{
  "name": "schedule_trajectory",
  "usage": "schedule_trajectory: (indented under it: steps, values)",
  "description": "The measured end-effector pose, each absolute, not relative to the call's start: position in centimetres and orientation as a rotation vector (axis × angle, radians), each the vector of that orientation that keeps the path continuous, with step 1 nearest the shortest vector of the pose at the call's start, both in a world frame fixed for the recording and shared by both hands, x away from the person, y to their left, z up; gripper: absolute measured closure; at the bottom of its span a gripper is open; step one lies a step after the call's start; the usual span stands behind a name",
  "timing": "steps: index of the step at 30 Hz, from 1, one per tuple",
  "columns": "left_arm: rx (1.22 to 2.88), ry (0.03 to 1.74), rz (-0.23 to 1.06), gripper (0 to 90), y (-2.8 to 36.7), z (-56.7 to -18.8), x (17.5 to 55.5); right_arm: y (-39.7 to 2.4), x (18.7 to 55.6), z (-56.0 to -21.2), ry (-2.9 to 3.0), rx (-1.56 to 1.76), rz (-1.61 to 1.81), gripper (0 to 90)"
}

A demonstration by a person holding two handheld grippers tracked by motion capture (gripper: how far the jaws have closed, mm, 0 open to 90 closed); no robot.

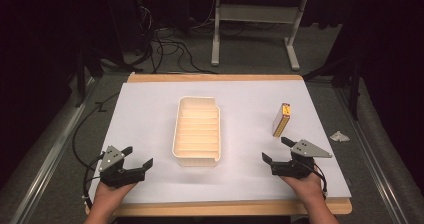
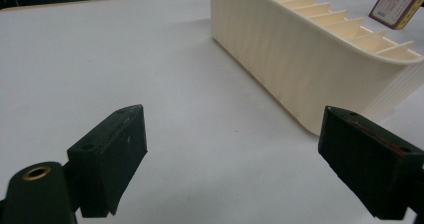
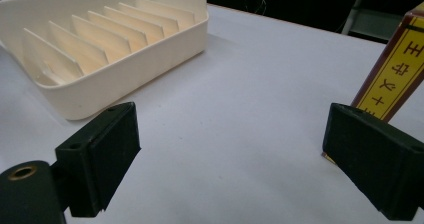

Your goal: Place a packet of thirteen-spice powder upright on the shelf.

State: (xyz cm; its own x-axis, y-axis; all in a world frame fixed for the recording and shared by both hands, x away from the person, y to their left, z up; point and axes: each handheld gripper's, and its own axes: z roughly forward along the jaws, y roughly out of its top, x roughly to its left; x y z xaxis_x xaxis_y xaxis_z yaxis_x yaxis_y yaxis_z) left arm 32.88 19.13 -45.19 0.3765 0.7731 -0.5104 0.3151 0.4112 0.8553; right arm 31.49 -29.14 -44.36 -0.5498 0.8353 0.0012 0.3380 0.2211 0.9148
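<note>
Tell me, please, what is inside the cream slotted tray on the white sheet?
The cream slotted tray holds nothing: thin dividers split it into bare slots, seen from above and in the right gripper view. The slot floors nearest its near wall are partly hidden there.

The small box (image 3: 395, 69), just past the right gripper's (image 3: 230, 159) far jaw, has a yellow side with dark red signs. They look like Chinese letters; I cannot read them.
</note>
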Motion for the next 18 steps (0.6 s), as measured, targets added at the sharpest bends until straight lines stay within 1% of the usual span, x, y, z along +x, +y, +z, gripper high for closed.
schedule_trajectory:
  steps: [7, 18]
  values:
    - [1.167, 1.211, 0.401, 12.3, 19.48, -45.29, 32.84, -30.07, 31.59, -44.36, 1.955, 1.114, 1.306, 9.1]
    - [1.151, 1.210, 0.393, 11.9, 19.91, -45.01, 32.75, -29.98, 31.72, -44.49, 1.934, 1.152, 1.306, 9.3]
